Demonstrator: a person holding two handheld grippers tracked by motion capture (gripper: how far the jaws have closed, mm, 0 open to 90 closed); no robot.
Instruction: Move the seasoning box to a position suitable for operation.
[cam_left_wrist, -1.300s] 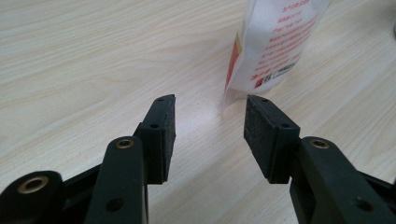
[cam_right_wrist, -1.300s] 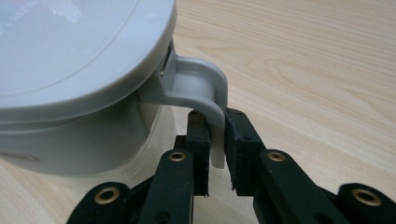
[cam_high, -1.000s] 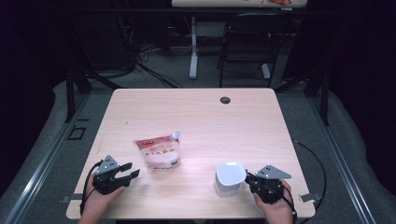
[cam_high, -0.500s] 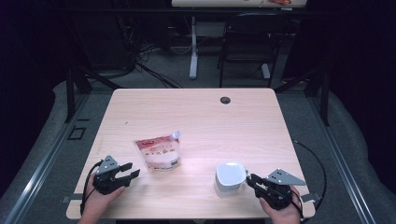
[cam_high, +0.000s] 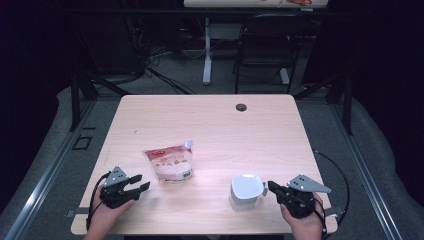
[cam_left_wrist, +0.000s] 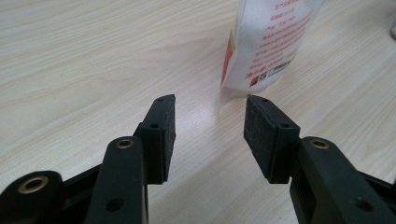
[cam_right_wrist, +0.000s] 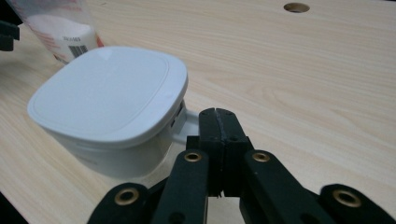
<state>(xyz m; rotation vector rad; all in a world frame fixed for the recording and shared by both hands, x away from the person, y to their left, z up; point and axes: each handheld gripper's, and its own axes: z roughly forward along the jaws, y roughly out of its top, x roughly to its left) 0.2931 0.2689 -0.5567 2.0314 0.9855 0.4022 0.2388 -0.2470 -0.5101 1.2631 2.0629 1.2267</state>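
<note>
Near the front edge, at 5 o'clock on the surface:
Right claw: we held its jaws pressed together with nothing between them; they had just been closing, tips just beside the white container's side tab.
White container: lid on, at 9 o'clock of our right claw.
Left claw: we kept its jaws apart and empty, low over the wood.
Pouch: at 1 o'clock of our left claw, near but not touched.
</note>
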